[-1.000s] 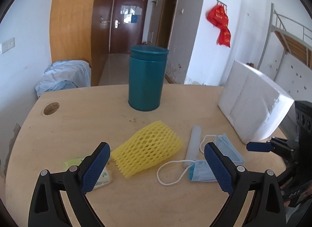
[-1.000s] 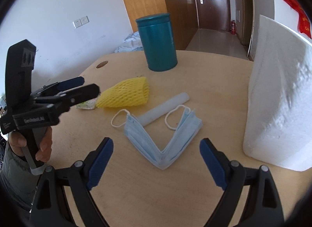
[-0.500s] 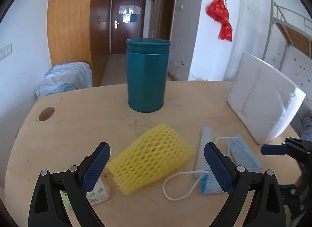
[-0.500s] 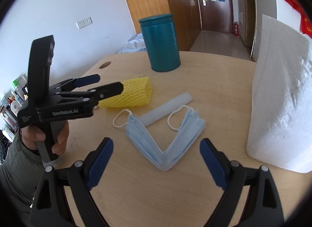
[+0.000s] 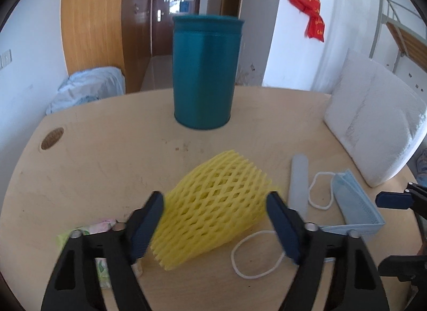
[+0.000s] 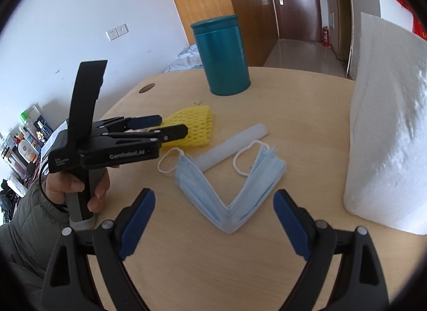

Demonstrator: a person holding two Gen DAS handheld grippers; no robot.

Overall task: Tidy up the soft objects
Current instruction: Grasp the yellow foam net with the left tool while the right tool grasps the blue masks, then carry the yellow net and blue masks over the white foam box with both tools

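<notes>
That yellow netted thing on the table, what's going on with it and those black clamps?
A person is tidying soft items with a hand-held gripper in each hand. The left gripper has come down over the yellow foam net, and its jaws have just been closing, with the net between them but not clearly pinched yet. The right gripper hangs open above the folded blue face masks, touching nothing. A teal canister stands further back on the wooden table.

Soft daylight fills the room I look into, and shadows on the table (image 5: 112, 177) are faint. My left view is smeared by motion: the can (image 5: 205, 70) looks blurred. My right view is sharper. Both bend at the edges, with black corners. The foam block (image 6: 389, 124) glares white.
</notes>
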